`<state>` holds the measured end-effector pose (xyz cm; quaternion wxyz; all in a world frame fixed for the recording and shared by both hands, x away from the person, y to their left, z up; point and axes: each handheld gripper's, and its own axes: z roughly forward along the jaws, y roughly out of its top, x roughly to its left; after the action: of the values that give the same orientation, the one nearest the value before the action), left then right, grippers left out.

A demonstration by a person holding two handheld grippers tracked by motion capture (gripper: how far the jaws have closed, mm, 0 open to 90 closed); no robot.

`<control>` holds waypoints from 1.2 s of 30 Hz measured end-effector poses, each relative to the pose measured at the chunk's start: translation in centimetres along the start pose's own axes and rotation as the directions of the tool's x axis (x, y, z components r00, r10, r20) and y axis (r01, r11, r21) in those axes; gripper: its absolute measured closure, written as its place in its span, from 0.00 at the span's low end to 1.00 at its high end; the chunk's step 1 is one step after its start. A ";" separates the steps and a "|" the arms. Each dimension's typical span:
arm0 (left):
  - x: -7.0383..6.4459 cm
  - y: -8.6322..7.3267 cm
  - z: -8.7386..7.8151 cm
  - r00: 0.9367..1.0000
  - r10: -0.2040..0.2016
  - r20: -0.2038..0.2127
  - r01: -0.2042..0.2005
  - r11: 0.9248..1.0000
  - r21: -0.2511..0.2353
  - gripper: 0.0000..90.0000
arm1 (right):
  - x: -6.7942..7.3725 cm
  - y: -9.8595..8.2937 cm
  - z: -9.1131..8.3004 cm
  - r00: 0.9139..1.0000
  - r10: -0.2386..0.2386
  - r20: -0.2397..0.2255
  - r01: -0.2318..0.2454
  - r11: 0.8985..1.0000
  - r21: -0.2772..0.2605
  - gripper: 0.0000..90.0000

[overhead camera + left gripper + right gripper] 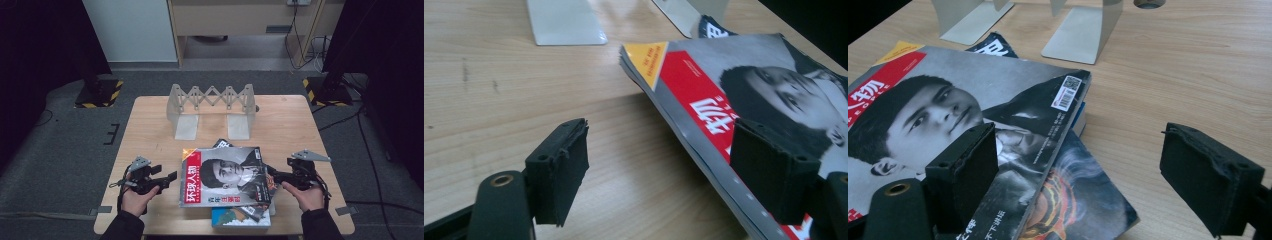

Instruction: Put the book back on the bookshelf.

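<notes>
Top magazine (225, 175), near bench (150, 120): my left tongs (167, 178) and right tongs (272, 176) released, flanking it; I'd pinch both edges squarely, lifting level

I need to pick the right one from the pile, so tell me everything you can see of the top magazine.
The top magazine is a glossy, thick-spined issue lying flat, cover up, on a stack of other magazines near the table's front edge. Its cover shows a black-and-white portrait, a red band with white characters, a yellow corner flash and a barcode label at one corner. The left gripper stands open astride its spine edge; the right gripper stands open at its opposite edge. Neither grips it.
</notes>
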<state>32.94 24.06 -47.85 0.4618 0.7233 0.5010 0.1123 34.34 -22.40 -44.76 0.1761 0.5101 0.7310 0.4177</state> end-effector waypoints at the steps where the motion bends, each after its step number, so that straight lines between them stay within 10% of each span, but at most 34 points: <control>1: -0.5 -0.3 0.0 1.000 0.010 0.013 -0.010 1.000 0.012 0.25 | 0.3 -0.1 0.2 1.000 -0.010 -0.007 0.010 1.000 0.004 0.17; 36: -3.8 -2.6 1.4 0.993 -0.010 0.121 -0.009 0.988 0.154 0.29 | 3.2 -3.1 2.7 0.995 -0.058 -0.084 0.068 0.990 0.122 0.20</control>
<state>30.37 20.32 -49.45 0.4340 0.7622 0.4794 0.0286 33.04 -18.79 -48.25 0.1276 0.4796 0.7778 0.3857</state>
